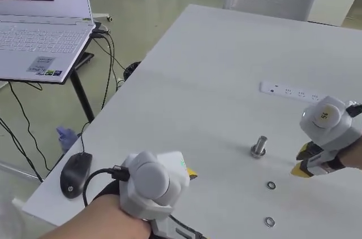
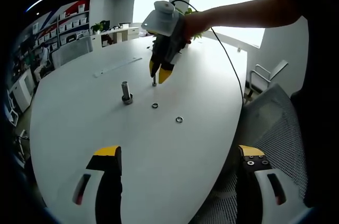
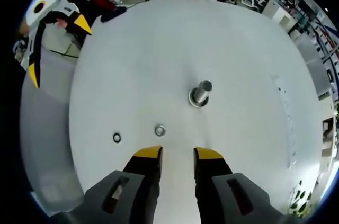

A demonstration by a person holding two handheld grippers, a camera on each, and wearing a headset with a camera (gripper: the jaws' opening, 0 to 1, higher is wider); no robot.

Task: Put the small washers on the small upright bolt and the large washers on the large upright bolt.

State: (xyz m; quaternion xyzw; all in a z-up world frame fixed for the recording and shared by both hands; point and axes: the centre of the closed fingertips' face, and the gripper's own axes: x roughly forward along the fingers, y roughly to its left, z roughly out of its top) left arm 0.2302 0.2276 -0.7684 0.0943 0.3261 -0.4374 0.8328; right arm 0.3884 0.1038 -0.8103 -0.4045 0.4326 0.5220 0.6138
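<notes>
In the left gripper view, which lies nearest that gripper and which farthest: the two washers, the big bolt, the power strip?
From the left gripper:
1. Nearer washer, straight ahead.
2. Other washer, just beyond, leftward.
3. Large bolt, upright, further left.
4. Power strip, far left.

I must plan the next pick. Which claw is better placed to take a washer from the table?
The right claw. Both washers lie just ahead of its open jaws, beside the upright bolt. The left claw is open too, but the washers lie much farther from it.
</notes>
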